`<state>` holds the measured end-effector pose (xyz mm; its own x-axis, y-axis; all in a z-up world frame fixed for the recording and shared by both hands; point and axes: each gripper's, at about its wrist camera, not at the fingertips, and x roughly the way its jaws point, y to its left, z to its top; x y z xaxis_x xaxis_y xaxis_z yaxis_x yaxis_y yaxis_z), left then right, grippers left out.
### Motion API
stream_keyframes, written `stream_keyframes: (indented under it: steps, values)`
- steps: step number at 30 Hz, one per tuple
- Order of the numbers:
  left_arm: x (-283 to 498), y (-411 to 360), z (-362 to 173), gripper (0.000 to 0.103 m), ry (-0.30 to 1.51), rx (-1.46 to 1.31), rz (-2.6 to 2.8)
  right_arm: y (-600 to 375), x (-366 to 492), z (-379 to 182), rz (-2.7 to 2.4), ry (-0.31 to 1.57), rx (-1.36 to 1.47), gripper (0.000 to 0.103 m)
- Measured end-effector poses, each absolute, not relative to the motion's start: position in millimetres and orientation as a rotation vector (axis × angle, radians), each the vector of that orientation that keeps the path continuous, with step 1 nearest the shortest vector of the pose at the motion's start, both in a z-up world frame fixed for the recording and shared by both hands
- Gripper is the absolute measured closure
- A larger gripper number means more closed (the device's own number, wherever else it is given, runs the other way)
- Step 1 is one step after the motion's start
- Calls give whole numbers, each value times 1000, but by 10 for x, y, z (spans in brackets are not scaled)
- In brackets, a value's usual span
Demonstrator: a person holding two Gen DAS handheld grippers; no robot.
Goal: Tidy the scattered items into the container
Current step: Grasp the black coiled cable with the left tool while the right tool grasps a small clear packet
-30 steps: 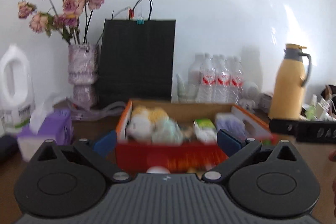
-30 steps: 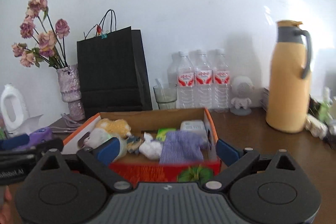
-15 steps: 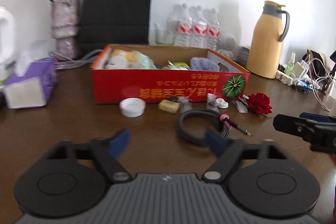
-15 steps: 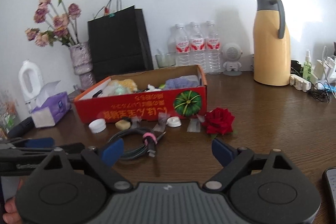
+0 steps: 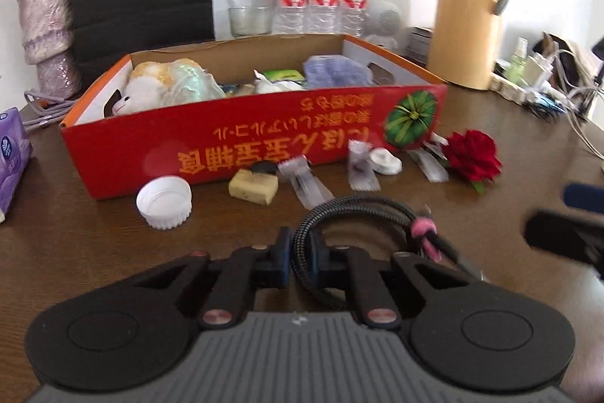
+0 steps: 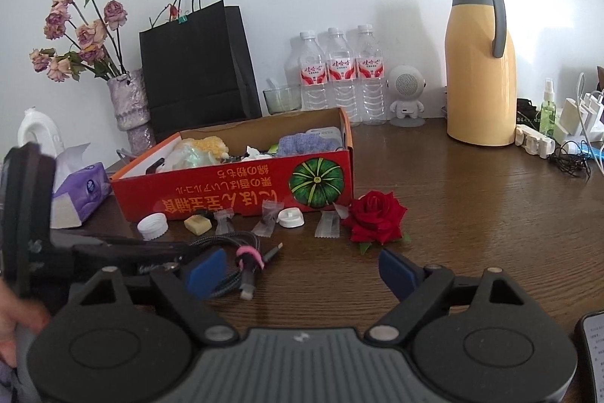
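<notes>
A red cardboard box (image 5: 113,146) (image 6: 196,191) holds soft toys, cloth and packets. In front of it lie a white cap (image 5: 164,201), a beige block (image 5: 253,186), clear wrappers (image 5: 305,182), a small white lid (image 5: 385,161) and a red rose (image 5: 472,155) (image 6: 375,216). My left gripper (image 5: 301,261) is shut on the coiled black braided cable (image 5: 362,210) (image 6: 230,240) on the table. My right gripper (image 6: 300,272) is open and empty, just in front of the cable and the rose.
Behind the box stand a black paper bag (image 6: 196,63), a vase of dried flowers (image 6: 130,101), three water bottles (image 6: 339,74) and a yellow thermos (image 6: 481,63). A purple tissue pack (image 6: 81,191) lies left. Chargers and cords (image 6: 566,138) sit at the right. A phone (image 6: 590,357) lies at the near right.
Both grippers pulled back from over the box and dropped toward the table. My left gripper moved onto the black cable and closed on it.
</notes>
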<state>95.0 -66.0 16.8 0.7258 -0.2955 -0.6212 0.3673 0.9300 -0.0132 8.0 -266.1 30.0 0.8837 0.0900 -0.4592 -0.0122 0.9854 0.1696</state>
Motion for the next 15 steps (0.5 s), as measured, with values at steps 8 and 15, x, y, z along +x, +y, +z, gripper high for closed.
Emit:
stream_keyframes:
  steps: [8, 15]
  values:
    - [417, -94, 251, 92, 649, 150, -344, -2535, 389, 380, 135, 500, 124, 38]
    - [602, -56, 228, 68, 671, 115, -374, -2242, 1164, 192, 221, 561, 55, 59]
